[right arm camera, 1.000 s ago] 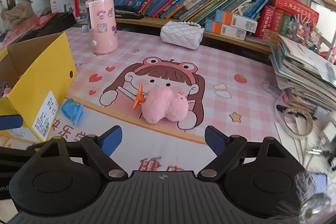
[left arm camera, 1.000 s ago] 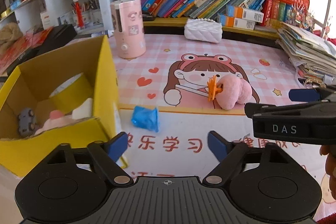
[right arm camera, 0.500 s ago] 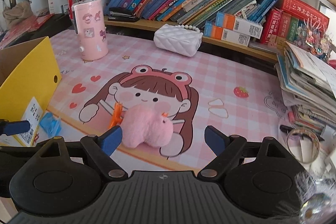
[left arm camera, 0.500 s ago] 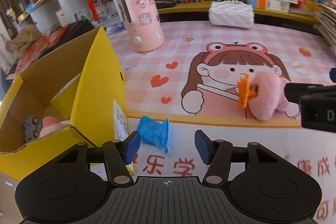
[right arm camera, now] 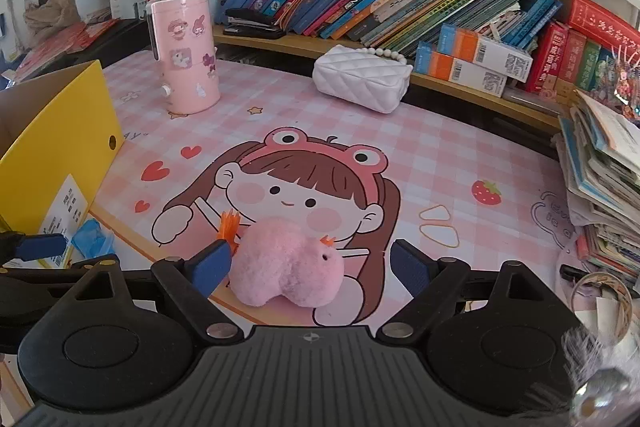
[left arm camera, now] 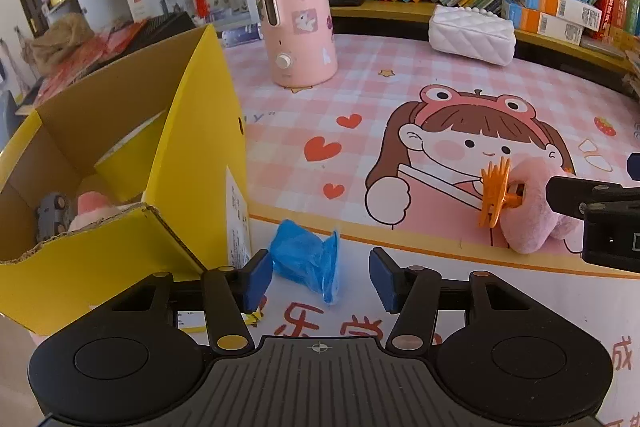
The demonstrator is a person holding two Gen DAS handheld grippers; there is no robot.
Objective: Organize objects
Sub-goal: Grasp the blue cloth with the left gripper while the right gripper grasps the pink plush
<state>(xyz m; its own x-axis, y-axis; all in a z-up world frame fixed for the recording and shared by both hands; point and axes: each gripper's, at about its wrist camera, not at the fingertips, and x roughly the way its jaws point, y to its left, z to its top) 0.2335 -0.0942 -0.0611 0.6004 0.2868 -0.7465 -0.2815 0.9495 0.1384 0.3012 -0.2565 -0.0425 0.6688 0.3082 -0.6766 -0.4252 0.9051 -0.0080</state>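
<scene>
A crumpled blue bag [left arm camera: 308, 261] lies on the desk mat, between the fingers of my open left gripper [left arm camera: 320, 277]; it also shows in the right wrist view [right arm camera: 90, 239]. A pink plush toy [right arm camera: 286, 269] with an orange hair claw [right arm camera: 228, 227] clipped to it lies between the fingers of my open right gripper [right arm camera: 308, 269]. The plush [left arm camera: 528, 209] and claw [left arm camera: 496, 195] also show at the right of the left wrist view. The open yellow cardboard box [left arm camera: 188, 131] at the left holds a toy car [left arm camera: 52, 217] and a pink plush item [left arm camera: 94, 211].
A pink cylindrical appliance [left arm camera: 294, 19] and a white quilted purse [left arm camera: 472, 35] stand at the back of the mat [right arm camera: 440, 155]. Bookshelves run behind. A stack of books and papers [right arm camera: 604, 179] sits at the right edge, with small clutter [right arm camera: 600, 303] below it.
Both grippers have moved forward and down. The left now has the blue bag between its fingers and has narrowed. The right now has the pink plush between its fingers.
</scene>
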